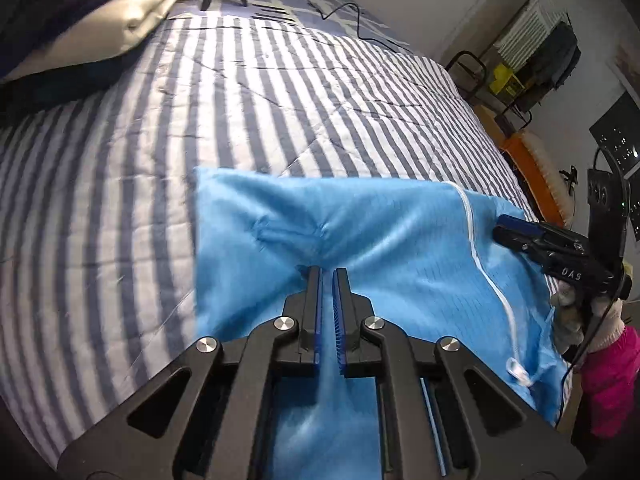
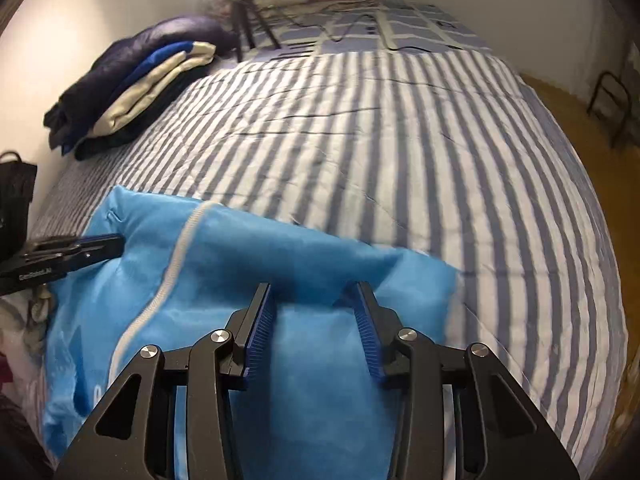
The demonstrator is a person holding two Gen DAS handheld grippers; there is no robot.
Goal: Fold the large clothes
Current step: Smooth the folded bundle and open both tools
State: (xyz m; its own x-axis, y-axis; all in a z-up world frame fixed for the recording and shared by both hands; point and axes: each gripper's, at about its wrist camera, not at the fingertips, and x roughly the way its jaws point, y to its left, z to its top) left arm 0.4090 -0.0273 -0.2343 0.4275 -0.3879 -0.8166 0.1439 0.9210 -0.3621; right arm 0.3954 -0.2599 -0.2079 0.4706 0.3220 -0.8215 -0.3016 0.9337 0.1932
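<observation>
Left gripper [image 1: 327, 276]: clenched, jaws nearly together on a fold of the blue garment [image 1: 360, 232], cloth puckering at its tips.
Right gripper [image 2: 316, 296]: released, jaws standing apart with cloth lying slack between them, pads not pressing it.
Garment place: near edge of the striped bed [image 2: 400, 140], spread left to right, white zipper [image 2: 176, 256] running near to far between the two grippers.
Key relation: the garment's long axis runs across the grippers; both sit on it, and the bare bed beyond looks free for a fold away.
Nearer hand: the left, as it already holds cloth.
Far left: a stack of folded clothes [image 2: 132, 88] on the bed.
Containers: none seen.
</observation>
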